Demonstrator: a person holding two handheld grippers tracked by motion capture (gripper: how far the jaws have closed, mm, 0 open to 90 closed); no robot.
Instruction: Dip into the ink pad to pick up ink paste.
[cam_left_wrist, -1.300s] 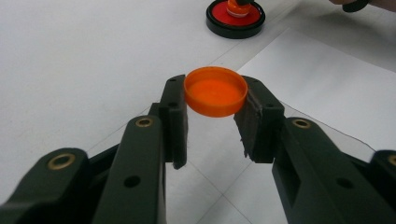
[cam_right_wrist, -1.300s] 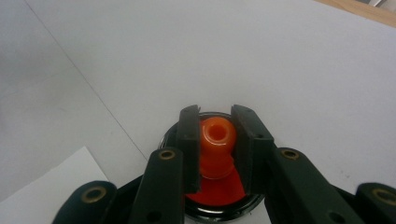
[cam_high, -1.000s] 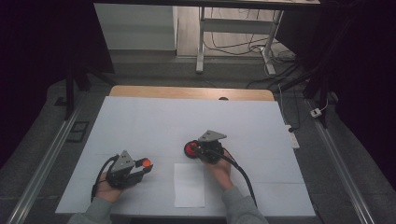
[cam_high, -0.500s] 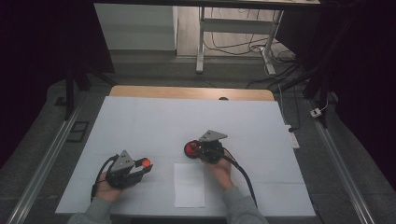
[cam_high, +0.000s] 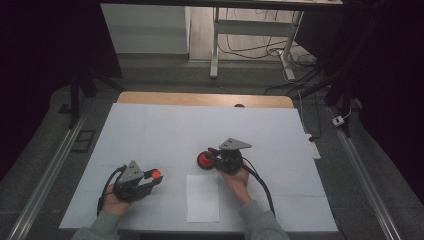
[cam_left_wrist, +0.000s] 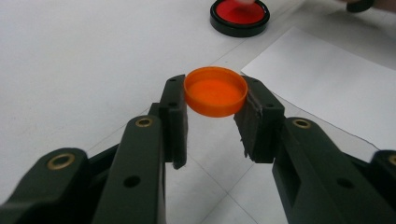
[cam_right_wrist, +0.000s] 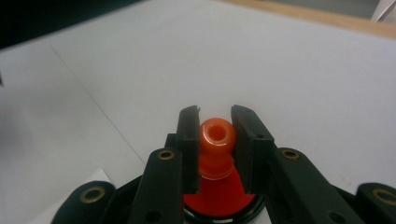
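2 grippers sat low over the white table (cam_high: 165, 130) in the high view: your left gripper (cam_high: 150, 181) near the front left, carrying an orange cap (cam_high: 156, 174) at its tip, and your right gripper (cam_high: 212, 157) near the middle, its tip at a round ink pad (cam_high: 204, 160) with a black rim and red centre. A white sheet of paper (cam_high: 202, 197) lay flat between your 2 hands, just in front of the ink pad. In the left gripper view, your left gripper (cam_left_wrist: 215, 109) pinched the orange cap (cam_left_wrist: 215, 91) by its sides, open side up, held clear above the table, with the ink pad (cam_left_wrist: 239, 16) farther off and the paper (cam_left_wrist: 336, 79) to its right. In the right gripper view, your right gripper (cam_right_wrist: 215, 119) was clamped on the knob of an orange stamp (cam_right_wrist: 216, 140), which stood upright with its base down on the red of the ink pad (cam_right_wrist: 219, 205).
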